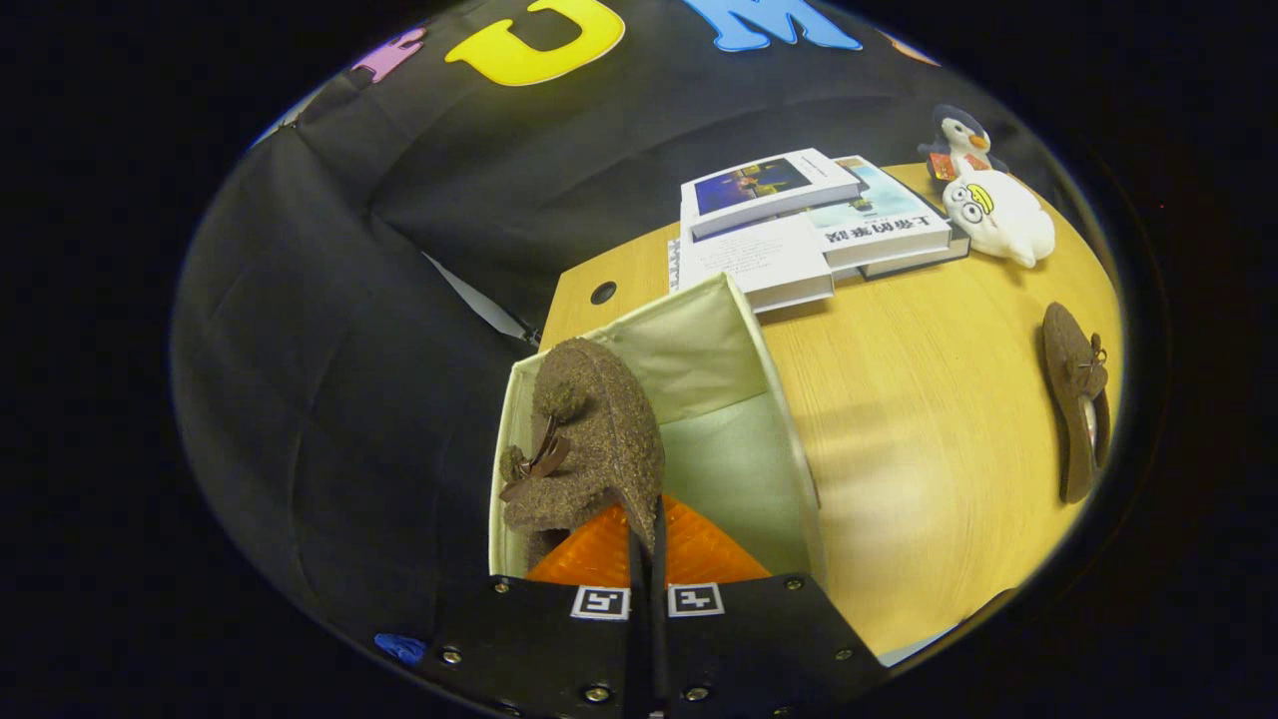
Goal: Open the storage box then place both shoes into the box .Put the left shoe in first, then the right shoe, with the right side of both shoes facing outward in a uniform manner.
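A brown fuzzy shoe (pixel 589 439) with a small bow hangs toe-forward over the open pale green storage box (pixel 719 350). My gripper (pixel 647 534) is shut on the shoe's heel rim, the two fingers pressed close together. The shoe sits against the box's left wall, partly inside the opening. The box stands at the near left corner of the wooden table (pixel 929 419). A second brown shoe (pixel 1078 399) with a bow lies on its side on the table, well to the right of the box.
A stack of books (pixel 799 225) lies beyond the box. A white plush toy (pixel 1001 215) and a penguin toy (pixel 958 143) sit to the right of the books. Black cloth hangs left of the table.
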`<state>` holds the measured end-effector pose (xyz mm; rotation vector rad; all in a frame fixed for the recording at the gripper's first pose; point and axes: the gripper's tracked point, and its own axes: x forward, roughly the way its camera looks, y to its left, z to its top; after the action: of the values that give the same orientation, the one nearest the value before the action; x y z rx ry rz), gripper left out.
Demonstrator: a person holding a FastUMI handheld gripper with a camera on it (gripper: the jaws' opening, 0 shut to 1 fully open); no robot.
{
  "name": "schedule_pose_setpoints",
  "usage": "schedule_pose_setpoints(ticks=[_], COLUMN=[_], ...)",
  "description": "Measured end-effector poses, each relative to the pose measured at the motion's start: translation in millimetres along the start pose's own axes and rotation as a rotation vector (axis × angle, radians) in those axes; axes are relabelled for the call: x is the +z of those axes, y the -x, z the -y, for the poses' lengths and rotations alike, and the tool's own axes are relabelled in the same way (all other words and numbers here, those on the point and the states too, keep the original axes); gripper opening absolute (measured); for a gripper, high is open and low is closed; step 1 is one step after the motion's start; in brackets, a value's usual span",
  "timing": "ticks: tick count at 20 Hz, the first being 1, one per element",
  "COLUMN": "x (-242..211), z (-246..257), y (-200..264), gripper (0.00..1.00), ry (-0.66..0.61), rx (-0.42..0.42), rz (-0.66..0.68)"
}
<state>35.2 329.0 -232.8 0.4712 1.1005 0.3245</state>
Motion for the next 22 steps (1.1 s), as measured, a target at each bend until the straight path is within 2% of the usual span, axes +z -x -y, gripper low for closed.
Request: schedule_pose_setpoints(ticks=[8, 13, 14, 16, 17, 19, 20, 22], x=[-29.2, -50.9, -57.0, -49.5, -48.4, -41.9, -37.6, -27.5], z=[-0.2, -7.9, -12.2, -22.9, -29.1, -41.2, -40.0, -41.5], y=[-37.4, -44.4, -42.4, -36.1, -30.7, -18.6, -14.1, 0.5], gripper=[0.00, 0.04, 0.09, 0.34, 0.34, 0.77, 0.98, 0.98], ry=[-0.018, 0.055, 0.068, 0.086, 0.094, 0.125, 0.156, 0.220], rx=[-0.082, -0.089, -0.066, -0.018, 0.010, 0.063, 0.061, 0.067], rz=[-0.045, -0.099, -0.115, -0.090, -0.086, -0.070, -0.055, -0.016])
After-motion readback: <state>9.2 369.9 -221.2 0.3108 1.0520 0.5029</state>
